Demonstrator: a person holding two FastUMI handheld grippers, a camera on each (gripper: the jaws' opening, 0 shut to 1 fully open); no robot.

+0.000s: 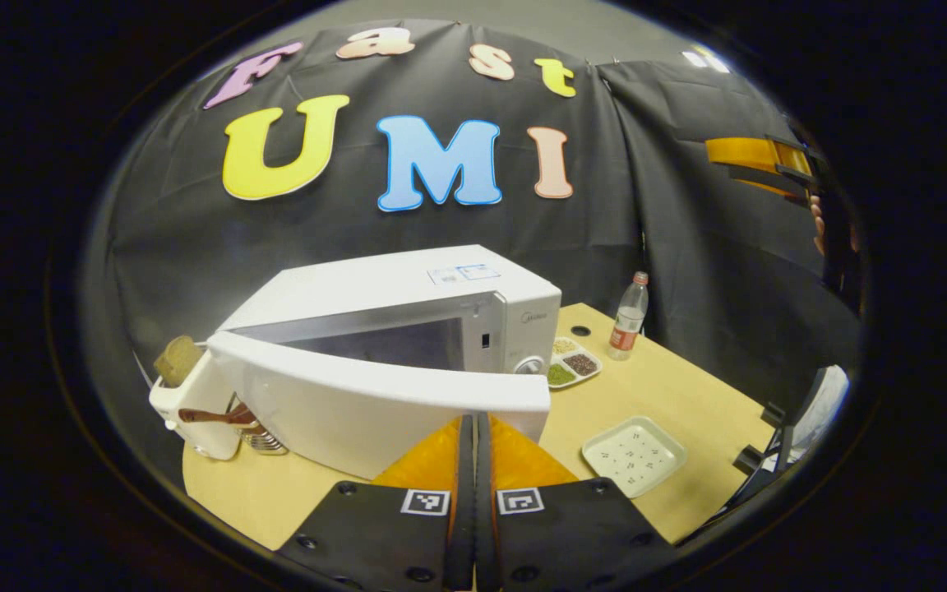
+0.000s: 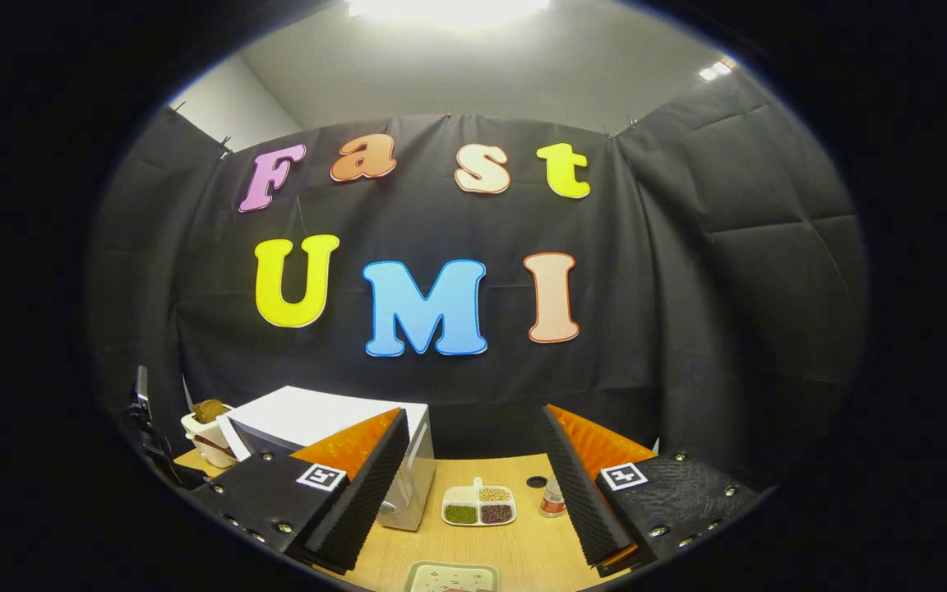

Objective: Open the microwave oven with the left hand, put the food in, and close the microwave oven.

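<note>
Left hand-held gripper (image 1: 473, 460), fingers pressed together with nothing between them, at the free edge of the part-open microwave door (image 1: 375, 395); microwave oven (image 1: 408, 312) toward the table's (image 1: 687, 395) far left corner; right hand-held gripper (image 2: 473, 485) wide open, empty, raised. Risk: fingertips slipping off the door; unit sliding. Front logo too small to read; square markers on both grippers.

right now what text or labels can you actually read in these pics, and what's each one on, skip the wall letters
No text reads clearly enough to quote.
Brand mark on the microwave oven control panel, above the knob: too small and blurred.
Sticker on the microwave oven's top: print too small.
Label on the bottle: unreadable.
Square coded markers on the left gripper and right gripper: patterns, not words.
Specks on the white tray: a pattern, not letters.
</note>
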